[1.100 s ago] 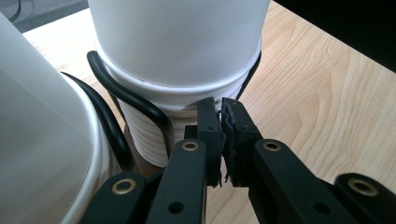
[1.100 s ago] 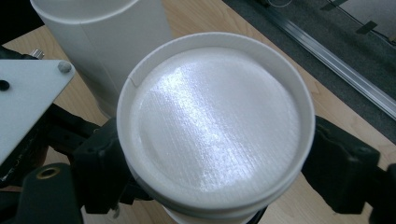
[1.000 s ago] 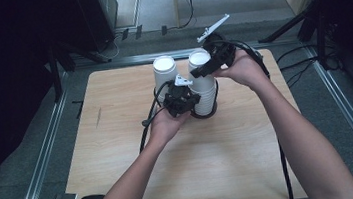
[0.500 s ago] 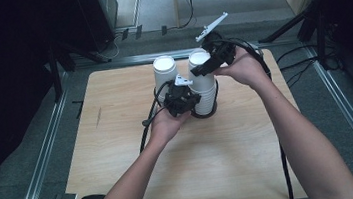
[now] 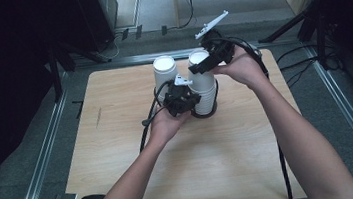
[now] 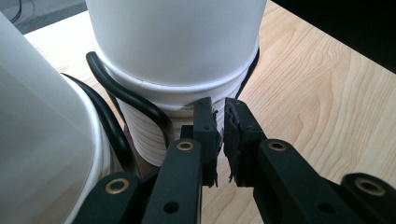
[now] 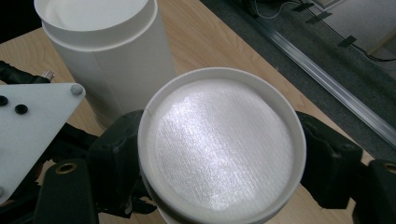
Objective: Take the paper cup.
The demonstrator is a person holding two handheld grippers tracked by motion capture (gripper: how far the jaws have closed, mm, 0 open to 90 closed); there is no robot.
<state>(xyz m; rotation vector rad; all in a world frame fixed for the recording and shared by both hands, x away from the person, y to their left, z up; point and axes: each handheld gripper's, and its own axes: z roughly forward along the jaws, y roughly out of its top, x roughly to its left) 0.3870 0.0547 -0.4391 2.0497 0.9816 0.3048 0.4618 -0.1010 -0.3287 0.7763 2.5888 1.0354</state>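
Two stacks of upside-down white paper cups stand on the wooden table (image 5: 124,186): a lone stack (image 5: 165,73) at about eleven o'clock from the table's centre, and the worked stack (image 5: 203,89) just beside it at twelve o'clock. Over the last second neither hand has shifted, but the right gripper (image 7: 219,154) has just been closing its jaws, and they now sit on either side of the top cup (image 7: 222,144) near its upturned base, apparently clamping it. The left gripper (image 6: 222,135) is nearly shut, its pads pinched at the lower rims of the worked stack, seemingly pinning it down. With both grips set, the top cup looks ready to be pulled free while the rest stays put.
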